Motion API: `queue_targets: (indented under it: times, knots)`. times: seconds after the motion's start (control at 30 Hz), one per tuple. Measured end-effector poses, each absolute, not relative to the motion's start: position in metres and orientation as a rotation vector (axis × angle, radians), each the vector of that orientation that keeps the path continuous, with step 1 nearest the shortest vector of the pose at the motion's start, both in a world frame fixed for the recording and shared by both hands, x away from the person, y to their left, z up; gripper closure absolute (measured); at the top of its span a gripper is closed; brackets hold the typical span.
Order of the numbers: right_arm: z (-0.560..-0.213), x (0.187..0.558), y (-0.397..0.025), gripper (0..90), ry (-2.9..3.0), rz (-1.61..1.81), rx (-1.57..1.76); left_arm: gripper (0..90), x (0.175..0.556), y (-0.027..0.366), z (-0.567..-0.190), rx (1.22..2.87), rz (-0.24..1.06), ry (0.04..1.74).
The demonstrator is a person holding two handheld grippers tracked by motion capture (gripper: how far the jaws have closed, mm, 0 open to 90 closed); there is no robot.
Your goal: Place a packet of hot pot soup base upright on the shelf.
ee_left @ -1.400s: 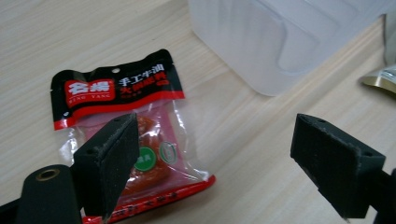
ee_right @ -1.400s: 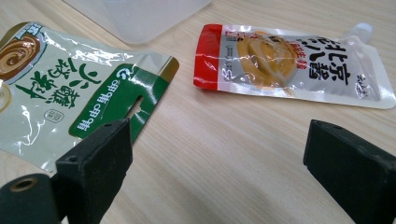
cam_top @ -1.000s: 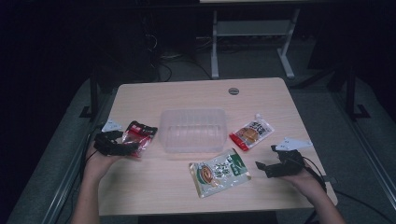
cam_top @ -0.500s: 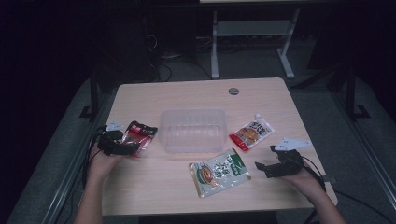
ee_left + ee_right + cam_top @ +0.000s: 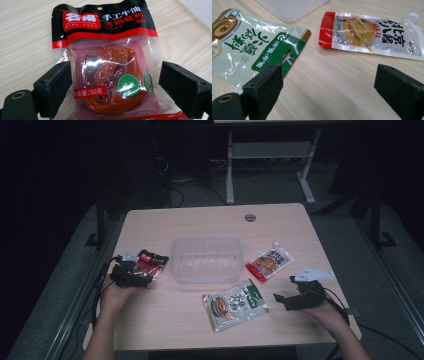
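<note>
Hotpot-base sachet [image 5: 110, 72], glossy black-and-red film over a clear window, lies flat on the woodgrain table [image 5: 165, 312] just left of the ribbed clear plastic tub [image 5: 206, 260]. Left gripper [image 5: 113, 87] jaws spread wide, flanking the sachet's side edges. Right gripper [image 5: 329, 92] wide too, over bare wood right of the tub.

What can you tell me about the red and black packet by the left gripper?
The red and black packet is a flat plastic pouch lying on the wooden table, left of the clear tub. Its top band is black with a red label, white and orange print and a red stripe. Below, a clear window shows a reddish-brown block and a green round sticker. The left gripper has its jaws open on either side of it, not squeezing it yet.
</note>
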State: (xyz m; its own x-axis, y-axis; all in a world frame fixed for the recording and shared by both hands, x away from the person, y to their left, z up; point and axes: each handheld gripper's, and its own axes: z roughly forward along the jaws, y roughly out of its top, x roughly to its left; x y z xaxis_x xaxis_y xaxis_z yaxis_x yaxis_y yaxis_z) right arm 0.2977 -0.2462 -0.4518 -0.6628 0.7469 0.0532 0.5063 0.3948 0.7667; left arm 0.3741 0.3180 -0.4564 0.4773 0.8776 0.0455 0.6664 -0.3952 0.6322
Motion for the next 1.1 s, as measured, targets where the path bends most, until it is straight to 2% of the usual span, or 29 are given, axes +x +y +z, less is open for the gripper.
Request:
queue_targets:
  times: [0.47, 0.67, 1.0, 1.1]
  knots:
    - [-0.4524, 0.2966, -0.2449, 8.0, 2.366, 1.137, 1.098, 11.3, 0.3747, 0.3158, -0.4622, 2.178, 0.482, 1.324]
    - [-0.4522, 0.2962, -0.2450, 8.1, 2.369, 1.134, 1.100, 20.7, 0.3728, 0.3168, -0.4601, 2.177, 0.496, 1.324]
    - [-0.4538, 0.2970, -0.2450, 8.2, 2.372, 1.145, 1.099, 28.2, 0.3717, 0.3160, -0.4584, 2.178, 0.500, 1.314]
    - [-0.4533, 0.2970, -0.2455, 8.2, 2.374, 1.135, 1.103, 33.0, 0.3717, 0.3183, -0.4577, 2.162, 0.491, 1.324]
